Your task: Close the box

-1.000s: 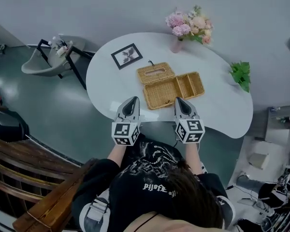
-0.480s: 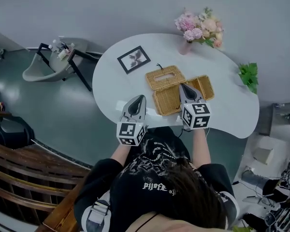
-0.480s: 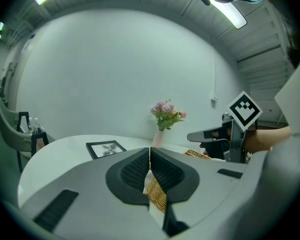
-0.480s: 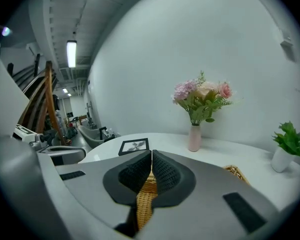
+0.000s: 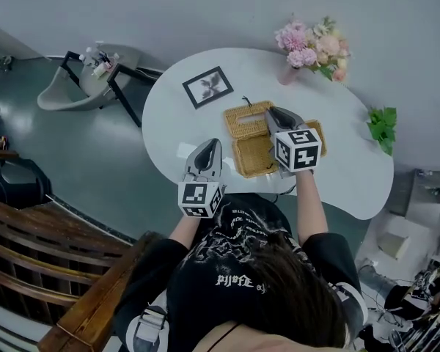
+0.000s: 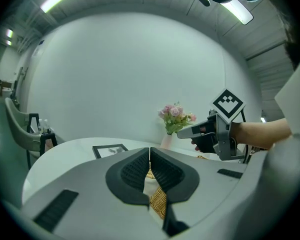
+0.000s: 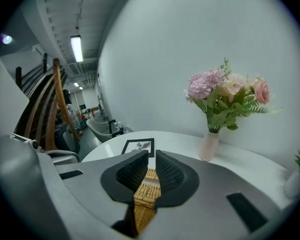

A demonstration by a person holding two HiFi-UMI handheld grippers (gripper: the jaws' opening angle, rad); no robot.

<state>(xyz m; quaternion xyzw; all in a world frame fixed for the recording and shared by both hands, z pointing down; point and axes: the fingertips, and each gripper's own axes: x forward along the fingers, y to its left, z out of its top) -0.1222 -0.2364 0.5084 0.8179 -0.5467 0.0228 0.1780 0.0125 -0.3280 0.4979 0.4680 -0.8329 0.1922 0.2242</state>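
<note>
An open wicker box (image 5: 252,157) stands on the white table (image 5: 169,116), its lid (image 5: 243,119) lying back flat on the far left side. My right gripper (image 5: 270,111) hovers over the box with its tips near the lid's right edge. In the right gripper view its jaws (image 7: 152,157) are opening: a narrow gap shows between the pads, nothing is gripped, and wicker (image 7: 146,194) shows below. My left gripper (image 5: 209,144) rests at the table's near edge, left of the box, with its pads (image 6: 150,151) touching and empty.
A framed picture (image 5: 207,87) lies left of the lid. A vase of pink flowers (image 5: 313,46) stands at the far edge and a green plant (image 5: 382,127) at the right end. A grey chair (image 5: 88,86) stands off to the left, and a wooden rail (image 5: 73,299) is beside me.
My right gripper has moved from the table's near edge forward over the box to the lid. The left gripper has stayed near the front edge.
</note>
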